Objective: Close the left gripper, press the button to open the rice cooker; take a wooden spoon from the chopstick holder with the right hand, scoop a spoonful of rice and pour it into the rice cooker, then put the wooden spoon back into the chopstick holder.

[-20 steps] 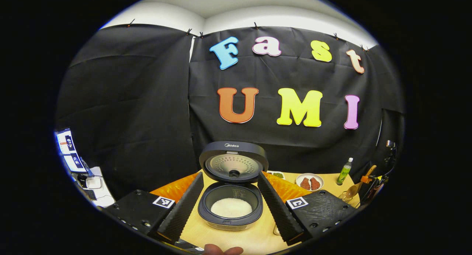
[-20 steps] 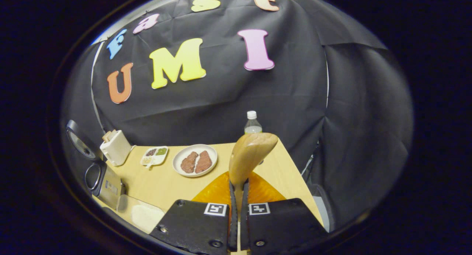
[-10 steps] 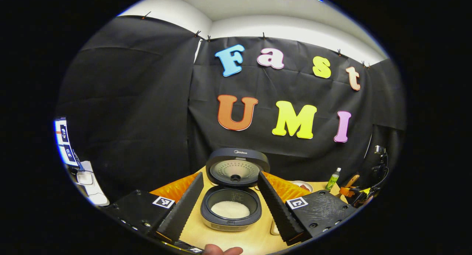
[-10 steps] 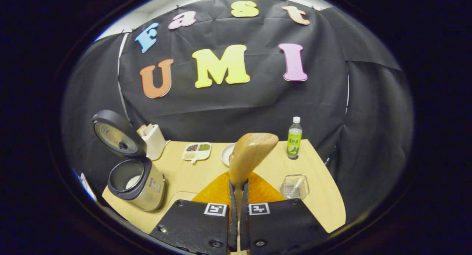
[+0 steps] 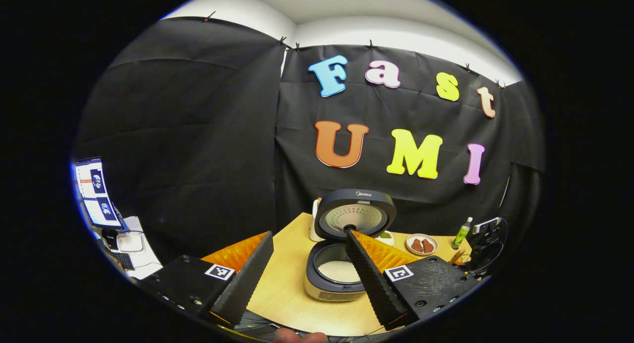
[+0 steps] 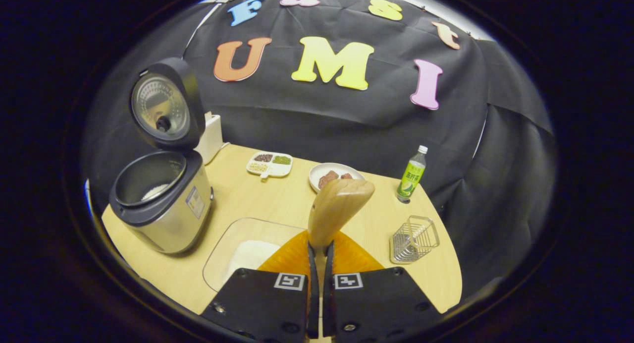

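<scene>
The rice cooker (image 5: 331, 279) (image 6: 158, 204) stands on the wooden table with its lid (image 6: 166, 102) up, and white rice lies in its pot. My left gripper (image 5: 309, 273) is open and empty, held back from the cooker, which sits ahead and slightly right between its fingers. My right gripper (image 6: 319, 249) is shut on the handle of the wooden spoon (image 6: 339, 206), whose bowl points up and forward over the table. The wire chopstick holder (image 6: 413, 239) stands empty to the right of the spoon. A clear tray of rice (image 6: 247, 251) lies just left of my right gripper.
At the back of the table stand a white container (image 6: 210, 135), a divided dish of grains (image 6: 270, 163), a plate of meat (image 6: 334, 175) and a green bottle (image 6: 412, 174). The table's rounded edge runs close behind the holder. A monitor (image 5: 94, 189) glows at far left.
My left gripper has drawn back and swung left, so the cooker now sits right of centre. My right gripper has risen and tilted down; cooker, rice tray and holder came into view. The spoon stays gripped.
</scene>
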{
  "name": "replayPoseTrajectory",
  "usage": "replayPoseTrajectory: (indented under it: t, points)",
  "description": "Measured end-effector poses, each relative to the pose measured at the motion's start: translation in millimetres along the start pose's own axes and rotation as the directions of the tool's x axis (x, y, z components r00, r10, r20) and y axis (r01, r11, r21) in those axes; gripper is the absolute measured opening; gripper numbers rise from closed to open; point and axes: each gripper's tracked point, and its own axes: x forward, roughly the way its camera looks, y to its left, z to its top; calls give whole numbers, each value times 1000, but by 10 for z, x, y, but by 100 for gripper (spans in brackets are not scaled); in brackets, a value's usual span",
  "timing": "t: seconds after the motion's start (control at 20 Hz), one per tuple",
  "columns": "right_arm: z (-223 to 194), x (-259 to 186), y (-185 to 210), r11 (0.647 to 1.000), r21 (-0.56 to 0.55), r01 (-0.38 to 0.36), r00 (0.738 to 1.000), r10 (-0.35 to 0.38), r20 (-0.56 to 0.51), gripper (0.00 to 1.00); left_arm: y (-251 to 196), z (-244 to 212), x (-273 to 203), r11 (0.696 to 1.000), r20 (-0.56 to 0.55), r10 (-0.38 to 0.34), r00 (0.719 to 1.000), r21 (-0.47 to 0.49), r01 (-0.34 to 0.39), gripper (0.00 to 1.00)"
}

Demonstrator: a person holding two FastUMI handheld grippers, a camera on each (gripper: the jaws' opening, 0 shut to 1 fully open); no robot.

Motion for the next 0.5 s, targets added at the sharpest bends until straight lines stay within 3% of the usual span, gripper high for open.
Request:
replayPoseTrajectory:
  t: [0.15, 0.35, 0.5]
  points:
    - [-171, 133, 54, 1000, 3, 28, 999, -28, -30, 8, 49, -73, -9, 1000, -28, 4, 1000, 10, -4, 95]
    - [-281, 205, 234, 989, 147, 2, 997, 9, -72, 8, 52, -82, -28, 1000, -42, 9, 999, 20, -8, 95]
    - [-246, 213, 441, 955, 291, -53, 993, 81, -85, 8, 6, -116, -25, 999, -51, 10, 999, 32, -8, 95]
